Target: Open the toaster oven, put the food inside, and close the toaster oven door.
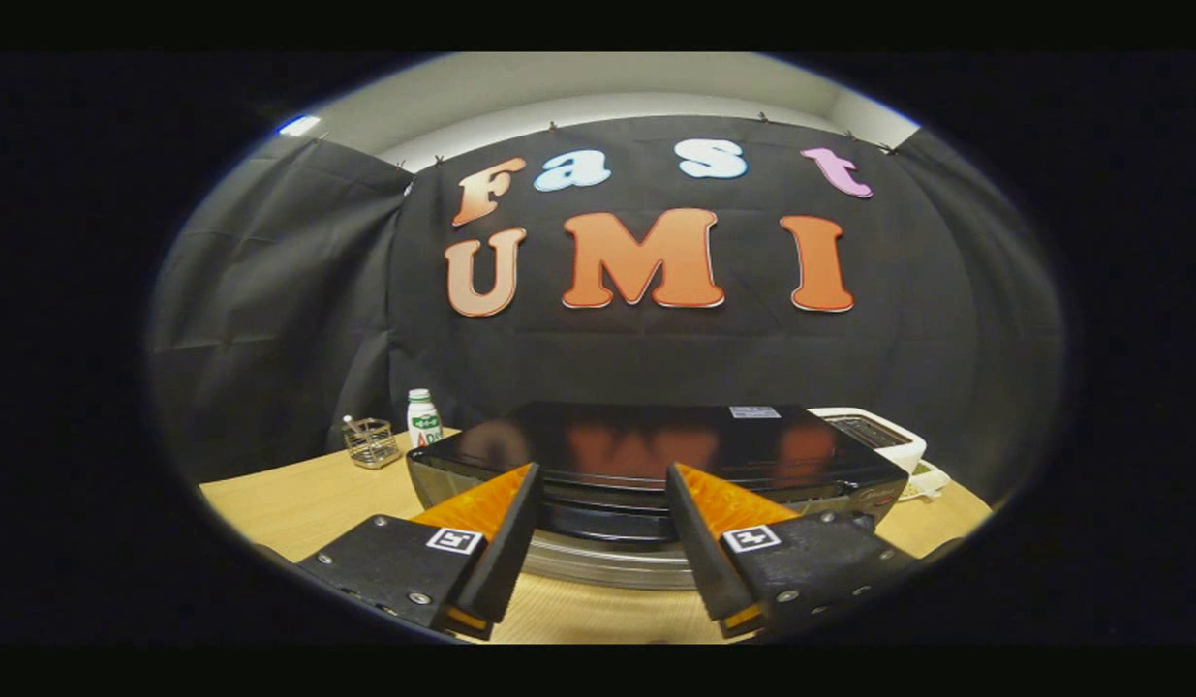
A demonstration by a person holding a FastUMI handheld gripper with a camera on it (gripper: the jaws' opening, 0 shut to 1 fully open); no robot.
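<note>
Tongs, meaning the gripper (602,499), sit spread wide, nothing between the fingers (501,523), both tips pointed at the front of the toaster oven (656,455). Oven is just ahead of the fingers on the wooden table (297,503), black glossy top, door looks shut; a silvery band (598,563) runs across its lower front between the fingers, can't tell if that's the handle, a tray lip or trim. Beyond and to one side: a white bottle (423,418) and a small wire basket (370,441); on the other side a white appliance (874,433) behind the oven. Food not identifiable from here. Judgement: step is opening the door, task barely begun. Oven body is heavy, rigid, won't budge much; door is stiff, hinged, likely drops down, and glass front means no hard knocks. Glossy surfaces are slippery, so pinching flat panel is useless. Take hold at the handle bar along the door's upper edge, centred, fingers closing over it, then pull out and down in an arc. Off-centre grip risks sliding off.
</note>
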